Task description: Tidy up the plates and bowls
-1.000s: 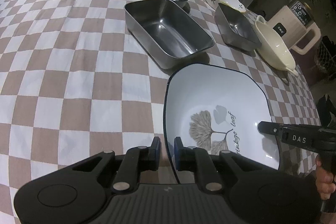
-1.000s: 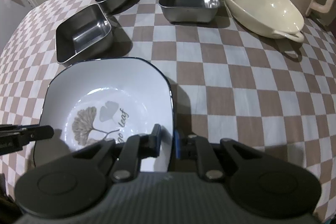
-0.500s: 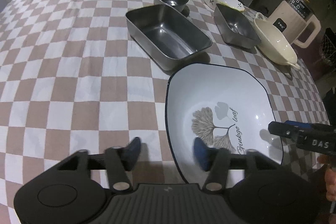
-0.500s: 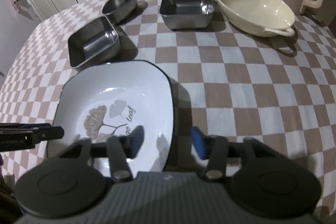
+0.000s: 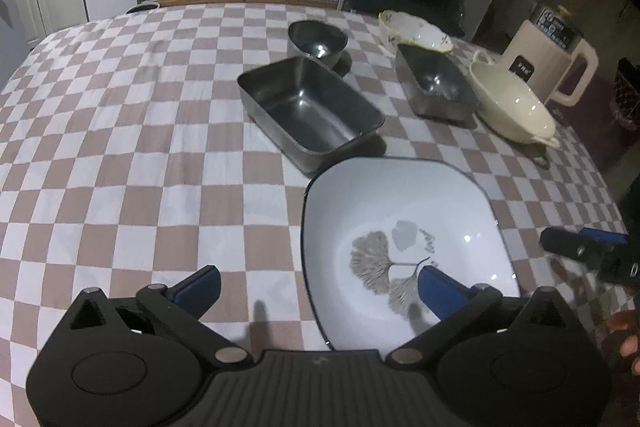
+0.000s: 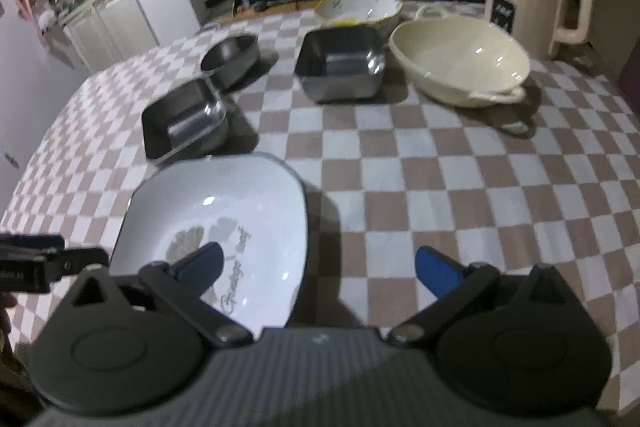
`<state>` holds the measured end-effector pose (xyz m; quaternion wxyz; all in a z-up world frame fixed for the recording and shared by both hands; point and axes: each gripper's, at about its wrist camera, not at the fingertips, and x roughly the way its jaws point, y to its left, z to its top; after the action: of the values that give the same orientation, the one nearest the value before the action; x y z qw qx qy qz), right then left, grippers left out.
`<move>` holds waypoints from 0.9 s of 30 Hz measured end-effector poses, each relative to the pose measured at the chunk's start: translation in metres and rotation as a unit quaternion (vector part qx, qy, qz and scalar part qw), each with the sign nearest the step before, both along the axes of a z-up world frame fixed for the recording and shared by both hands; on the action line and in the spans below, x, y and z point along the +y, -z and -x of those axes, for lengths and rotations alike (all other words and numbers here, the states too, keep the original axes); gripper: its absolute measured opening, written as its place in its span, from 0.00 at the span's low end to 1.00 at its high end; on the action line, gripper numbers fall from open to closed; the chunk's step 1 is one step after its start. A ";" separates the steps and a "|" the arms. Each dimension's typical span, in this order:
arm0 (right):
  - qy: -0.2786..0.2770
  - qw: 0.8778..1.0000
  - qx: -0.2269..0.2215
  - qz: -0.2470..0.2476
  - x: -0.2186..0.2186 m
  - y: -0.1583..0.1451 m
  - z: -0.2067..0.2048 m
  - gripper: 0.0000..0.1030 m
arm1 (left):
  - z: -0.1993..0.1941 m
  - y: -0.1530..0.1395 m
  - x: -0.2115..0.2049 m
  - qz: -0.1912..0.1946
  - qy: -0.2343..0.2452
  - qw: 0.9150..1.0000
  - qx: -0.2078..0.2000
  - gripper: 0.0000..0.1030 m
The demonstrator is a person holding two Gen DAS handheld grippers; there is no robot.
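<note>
Checkered tablecloth [image 5: 120,155] beside white plate [image 5: 400,211]

Checkered table [image 5: 120,147] with white plate [image 5: 400,211], steel pans, bowls, jug.

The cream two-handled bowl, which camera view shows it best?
The right wrist view: the cream two-handled bowl faces the camera there, with its whole rim, inside and both handles visible. In the left wrist view the same bowl sits at the right edge, seen at a slant and squeezed by the lens.

Plate [image 5: 400,211] nearest, 5 dishes behind it on tablecloth [image 5: 120,147]
</note>
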<state>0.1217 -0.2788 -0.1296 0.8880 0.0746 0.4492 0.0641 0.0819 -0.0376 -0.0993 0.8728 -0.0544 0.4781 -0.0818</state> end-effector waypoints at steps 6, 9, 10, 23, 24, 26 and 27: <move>0.086 0.993 -0.049 -0.056 -0.041 -0.020 -0.001 1.00 | -0.009 -0.027 -0.018 -0.013 0.022 0.998 -0.060 1.00; 0.146 0.982 -0.085 -0.090 -0.062 -0.026 -0.003 1.00 | -0.025 -0.041 -0.034 -0.023 0.051 0.994 -0.092 1.00; 0.171 0.975 -0.095 -0.104 -0.070 -0.028 -0.006 1.00 | -0.030 -0.045 -0.039 -0.022 0.057 0.993 -0.099 1.00; 0.402 0.881 -0.050 -0.244 -0.156 0.014 -0.072 1.00 | -0.135 -0.081 -0.142 -0.002 0.150 0.974 -0.168 1.00; 0.408 0.877 -0.052 -0.249 -0.159 0.018 -0.073 0.96 | -0.145 -0.080 -0.151 -0.001 0.159 0.973 -0.166 1.00; 0.418 0.865 -0.057 -0.271 -0.161 0.024 -0.080 0.84 | -0.162 -0.075 -0.164 0.001 0.174 0.972 -0.158 1.00; 0.422 0.858 -0.055 -0.286 -0.162 0.028 -0.083 0.78 | -0.169 -0.073 -0.169 0.002 0.178 0.972 -0.157 1.00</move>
<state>0.2050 -0.4406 -0.1580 0.7926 0.5041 0.2871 -0.1876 0.2504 -0.2067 -0.0266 0.9083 0.0433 0.3371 -0.2438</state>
